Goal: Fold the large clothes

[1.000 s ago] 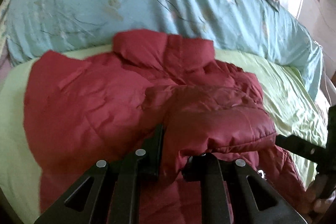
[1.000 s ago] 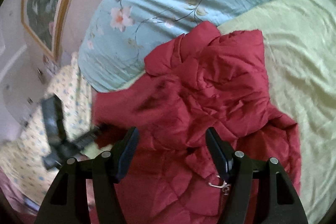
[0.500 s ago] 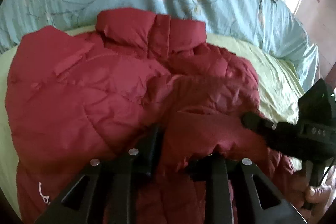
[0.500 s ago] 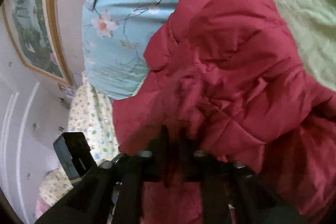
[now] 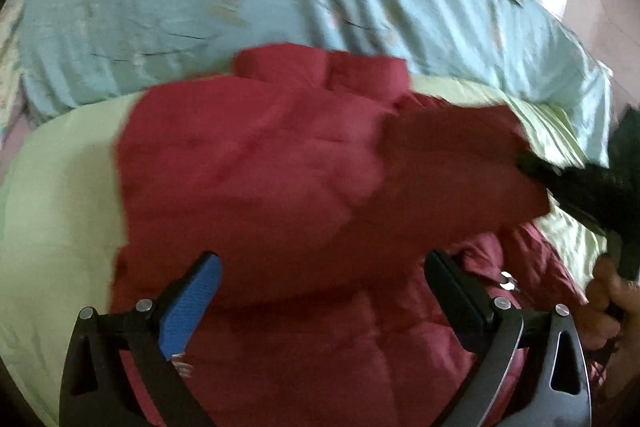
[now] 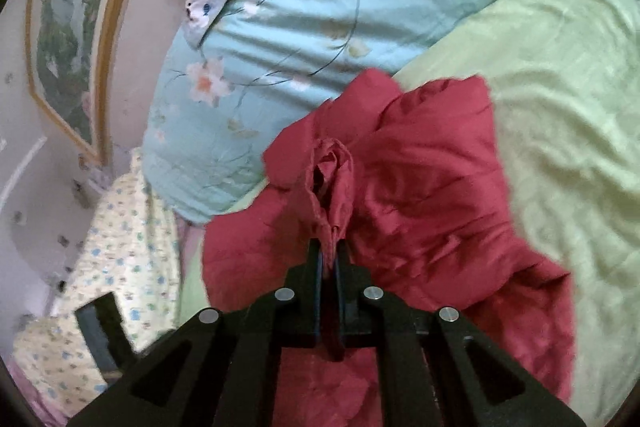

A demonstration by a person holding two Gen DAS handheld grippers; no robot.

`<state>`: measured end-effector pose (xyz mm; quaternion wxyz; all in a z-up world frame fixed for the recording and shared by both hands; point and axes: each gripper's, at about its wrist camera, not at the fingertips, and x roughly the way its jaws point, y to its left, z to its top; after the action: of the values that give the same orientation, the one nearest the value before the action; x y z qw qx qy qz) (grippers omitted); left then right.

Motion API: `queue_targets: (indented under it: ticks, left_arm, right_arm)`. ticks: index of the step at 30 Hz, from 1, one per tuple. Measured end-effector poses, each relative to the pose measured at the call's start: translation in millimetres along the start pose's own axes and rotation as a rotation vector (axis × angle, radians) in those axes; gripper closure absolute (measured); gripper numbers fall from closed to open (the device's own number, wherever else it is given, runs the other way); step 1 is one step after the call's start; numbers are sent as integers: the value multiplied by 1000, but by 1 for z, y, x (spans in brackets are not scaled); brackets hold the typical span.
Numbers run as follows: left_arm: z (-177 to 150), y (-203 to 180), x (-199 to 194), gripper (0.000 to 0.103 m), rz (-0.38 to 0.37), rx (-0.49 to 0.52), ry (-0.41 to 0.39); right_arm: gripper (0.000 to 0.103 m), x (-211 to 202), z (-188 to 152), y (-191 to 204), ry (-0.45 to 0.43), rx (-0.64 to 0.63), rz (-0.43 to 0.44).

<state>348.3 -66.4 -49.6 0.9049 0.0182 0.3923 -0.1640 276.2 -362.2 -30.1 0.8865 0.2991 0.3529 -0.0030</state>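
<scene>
My left claw [image 5: 320,291] had just let go and spread wide; my right claw [image 6: 328,255] pinched the red jacket's [image 5: 256,179] sleeve [image 6: 332,175] at twelve o'clock, carrying the fold alone.

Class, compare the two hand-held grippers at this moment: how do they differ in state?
The left hand-held gripper is open, fingers spread with nothing between them; the right hand-held gripper is shut on a fold of the red puffer jacket. The left shows a blue pad; the right's pads are hidden. Both are black and point over the jacket.
</scene>
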Motion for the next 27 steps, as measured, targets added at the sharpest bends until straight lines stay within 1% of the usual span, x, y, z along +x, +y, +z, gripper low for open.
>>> queue_targets:
  ticks: [3, 5, 7, 9, 10, 13, 15, 17, 18, 19, 20, 22, 23, 24, 25, 26, 27]
  left_arm:
    - [13, 28, -4, 12, 23, -58, -8]
    - [24, 45, 0, 16, 32, -85, -6]
    - [35, 58, 13, 29, 36, -103, 6]
    - [44, 69, 31, 35, 24, -122, 33]
    - [47, 73, 39, 37, 22, -127, 42]
    - [53, 82, 70, 36, 35, -127, 80]
    - [51, 89, 96, 35, 42, -131, 130]
    - [46, 92, 110, 34, 40, -134, 146]
    - [45, 91, 113, 34, 43, -129, 142]
    - [45, 90, 113, 34, 47, -125, 137]
    - [47, 89, 114, 34, 52, -122, 134]
    - [47, 88, 114, 34, 55, -116, 133]
    - [46, 88, 114, 34, 54, -114, 135]
    - [46, 88, 114, 34, 53, -111, 133]
    - [43, 87, 112, 34, 54, -107, 130]
    - [41, 86, 112, 34, 56, -103, 130]
    - [40, 85, 112, 34, 59, -100, 127]
  right_arm:
    - [98, -1, -1, 0, 3, -43, -81]
    - [98, 3, -2, -3, 18, -51, -112]
    - [98, 8, -4, -6, 36, -64, -146]
    - [98, 15, -6, -9, 56, -76, -180]
    - [98, 17, -7, -11, 63, -81, -188]
    - [98, 21, -8, -14, 80, -95, -213]
    - [98, 20, -8, -17, 85, -94, -227]
    - [97, 20, -8, -18, 87, -103, -242]
    - [96, 20, -8, -16, 87, -111, -252]
    - [89, 19, -8, -14, 82, -124, -267]
    - [89, 16, -8, -9, 63, -145, -304]
    - [88, 5, -7, 4, 3, -196, -346]
    - [87, -5, -6, 16, -48, -243, -362]
    - [85, -11, -6, 26, -75, -274, -356]
    - [80, -14, -6, 36, -91, -301, -335]
    - [70, -13, -7, 47, -86, -326, -296]
    - [64, -7, -8, 54, -62, -341, -273]
